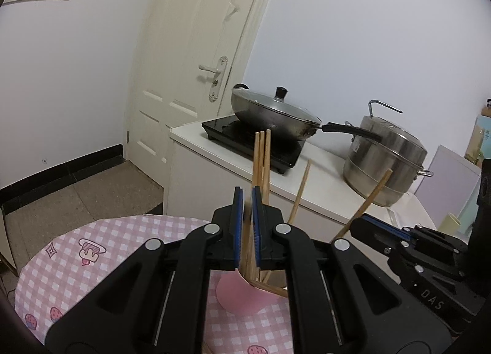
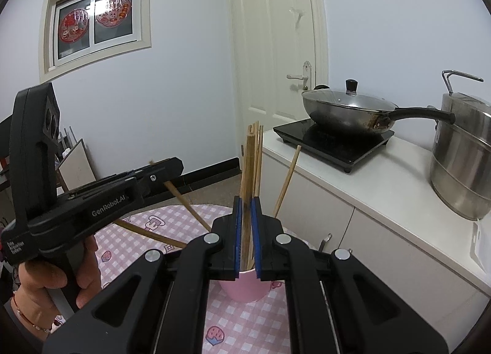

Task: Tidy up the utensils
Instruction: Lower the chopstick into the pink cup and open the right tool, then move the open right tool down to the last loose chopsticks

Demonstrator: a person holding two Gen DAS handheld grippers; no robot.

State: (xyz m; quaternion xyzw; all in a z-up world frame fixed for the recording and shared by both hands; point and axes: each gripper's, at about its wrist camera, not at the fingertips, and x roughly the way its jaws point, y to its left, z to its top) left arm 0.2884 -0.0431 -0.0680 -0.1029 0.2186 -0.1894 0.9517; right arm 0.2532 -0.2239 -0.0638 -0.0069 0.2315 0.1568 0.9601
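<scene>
A pink cup [image 2: 245,286] stands on the pink checked tablecloth [image 2: 147,231] with several wooden chopsticks [image 2: 287,179] upright in it. My right gripper [image 2: 246,203] is just above the cup, its blue pads shut on a chopstick [image 2: 249,157] that rises between them. My left gripper [image 1: 247,194] is also over the cup [image 1: 236,292], its pads shut on a chopstick [image 1: 257,154]. In the right wrist view the left gripper [image 2: 176,165] comes in from the left, a chopstick [image 2: 187,205] slanting down from its tip. In the left wrist view the right gripper [image 1: 359,222] is at the right beside a slanted chopstick [image 1: 368,197].
A white counter [image 2: 383,188] behind the table carries a black hob [image 2: 337,145] with a lidded wok [image 2: 346,108] and a steel pot [image 2: 460,163]. A white door [image 2: 276,47] is behind. A hand [image 2: 46,280] holds the left gripper. Another chopstick [image 2: 147,232] lies low over the cloth.
</scene>
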